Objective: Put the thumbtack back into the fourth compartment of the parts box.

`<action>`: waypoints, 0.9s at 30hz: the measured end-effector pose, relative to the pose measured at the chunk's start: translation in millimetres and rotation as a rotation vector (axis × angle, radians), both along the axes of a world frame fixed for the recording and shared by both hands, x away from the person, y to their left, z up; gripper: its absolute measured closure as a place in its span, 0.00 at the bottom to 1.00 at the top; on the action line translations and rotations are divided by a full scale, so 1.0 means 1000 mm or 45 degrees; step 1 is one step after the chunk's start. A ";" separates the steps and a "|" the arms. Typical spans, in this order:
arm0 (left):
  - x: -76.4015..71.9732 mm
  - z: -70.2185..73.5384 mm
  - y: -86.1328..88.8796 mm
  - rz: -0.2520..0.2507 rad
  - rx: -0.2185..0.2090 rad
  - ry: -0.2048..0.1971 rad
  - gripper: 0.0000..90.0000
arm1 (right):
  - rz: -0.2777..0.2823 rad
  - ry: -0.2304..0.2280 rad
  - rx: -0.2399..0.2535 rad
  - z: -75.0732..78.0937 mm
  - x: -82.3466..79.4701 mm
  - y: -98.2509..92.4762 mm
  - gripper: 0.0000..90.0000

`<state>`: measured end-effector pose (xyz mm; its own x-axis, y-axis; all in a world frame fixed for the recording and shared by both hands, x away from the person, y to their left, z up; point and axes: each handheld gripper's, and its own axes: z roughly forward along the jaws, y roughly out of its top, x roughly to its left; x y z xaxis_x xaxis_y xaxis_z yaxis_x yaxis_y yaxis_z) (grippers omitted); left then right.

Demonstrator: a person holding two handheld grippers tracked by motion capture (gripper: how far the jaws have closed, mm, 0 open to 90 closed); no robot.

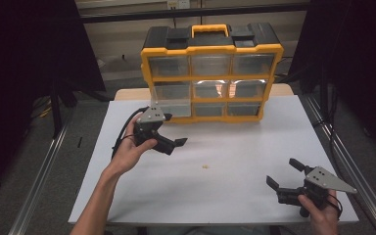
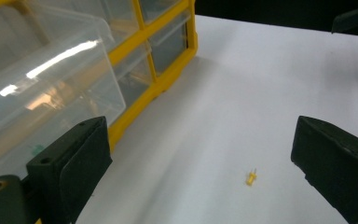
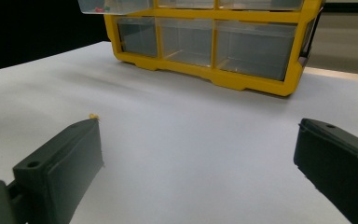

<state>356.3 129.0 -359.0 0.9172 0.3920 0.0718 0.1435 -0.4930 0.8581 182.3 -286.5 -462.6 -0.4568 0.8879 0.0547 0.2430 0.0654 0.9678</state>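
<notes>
The organizer [image 1: 210,73] stands at 12 o'clock on the white table [image 1: 235,196], a yellow frame with a black top and a yellow handle, holding three rows of three clear drawers. The middle-left drawer [image 1: 171,100] is pulled out toward the person; in the right gripper view a few small red and green bits lie in it [image 3: 114,5], and the left gripper view shows a green speck low in it [image 2: 37,149]. The other drawers sit closed, and what they hold cannot be told through the glare.

A tiny yellow peg [image 1: 205,167] lies alone on the table near its middle, well apart from the organizer. In the left gripper view the peg [image 2: 251,178] shows between the jaws, nearer the right one; in the right gripper view it [image 3: 93,116] peeks just over the tip of the left jaw.

The left gripper [image 1: 171,132] is held at about 10 o'clock from the peg, just in front of the open drawer, jaws spread wide and holding nothing. The right gripper [image 1: 285,174] is at about 4 o'clock from the peg, near the table's near right corner, jaws likewise wide apart and empty.
</notes>
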 end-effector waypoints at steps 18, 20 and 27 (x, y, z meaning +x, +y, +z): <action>0.001 -0.040 -0.019 -0.186 0.112 0.116 0.04 | 0.003 0.005 0.003 0.000 0.000 0.001 0.01; 0.000 -0.044 -0.023 -0.222 0.145 0.120 0.06 | 0.006 0.008 0.004 0.000 -0.001 0.001 0.01; 0.000 -0.056 -0.034 -0.301 0.206 0.174 0.05 | 0.008 0.004 0.005 0.000 -0.001 0.000 0.01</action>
<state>356.5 95.4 -415.1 0.9869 0.1605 -0.0143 0.1174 -0.6549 0.7465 181.0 -286.7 -462.4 -0.4625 0.8846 0.0598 0.2454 0.0630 0.9674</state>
